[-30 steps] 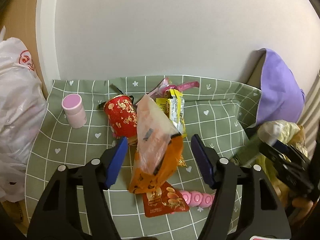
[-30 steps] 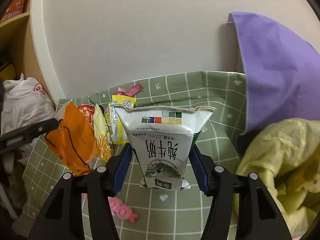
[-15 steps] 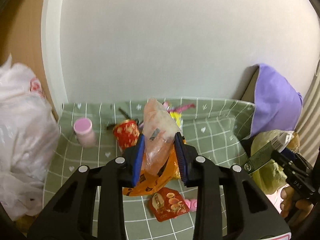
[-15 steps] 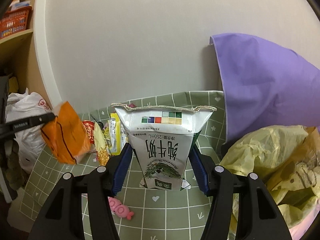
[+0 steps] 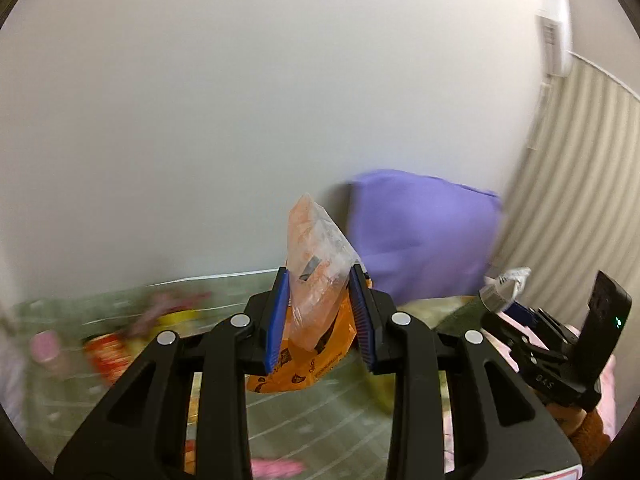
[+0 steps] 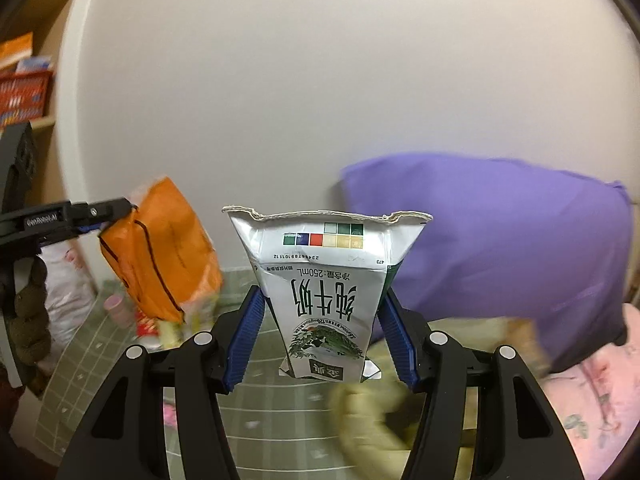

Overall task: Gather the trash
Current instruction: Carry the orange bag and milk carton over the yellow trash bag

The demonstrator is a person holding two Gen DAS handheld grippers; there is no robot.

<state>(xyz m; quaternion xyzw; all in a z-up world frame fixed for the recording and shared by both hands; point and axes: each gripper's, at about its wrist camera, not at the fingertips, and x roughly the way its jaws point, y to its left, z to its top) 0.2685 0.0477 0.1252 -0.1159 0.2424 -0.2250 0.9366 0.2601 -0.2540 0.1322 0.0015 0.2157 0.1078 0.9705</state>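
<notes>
My left gripper [image 5: 318,316] is shut on an orange snack bag [image 5: 316,280] and holds it in the air above the green checked cloth [image 5: 320,432]. The same bag [image 6: 160,256] shows at the left of the right wrist view. My right gripper [image 6: 322,336] is shut on a flattened white-and-green milk carton [image 6: 326,288], held upside down above the cloth. A red cup [image 5: 104,354], a pink-lidded bottle [image 5: 44,346] and wrappers lie blurred on the cloth at the left. A yellow plastic bag [image 6: 372,412] shows blurred below the right gripper.
A purple pillow [image 5: 420,232] leans against the white wall at the right. A white plastic bag [image 6: 66,292] sits at the left beside a shelf [image 6: 24,92]. A pink floral sheet [image 6: 592,408] lies at the right. A pink candy wrapper [image 5: 276,468] lies near the front.
My left gripper closed on the orange bag and lifted it up and to the right. My right gripper rose with the milk carton and swung right toward the pillow.
</notes>
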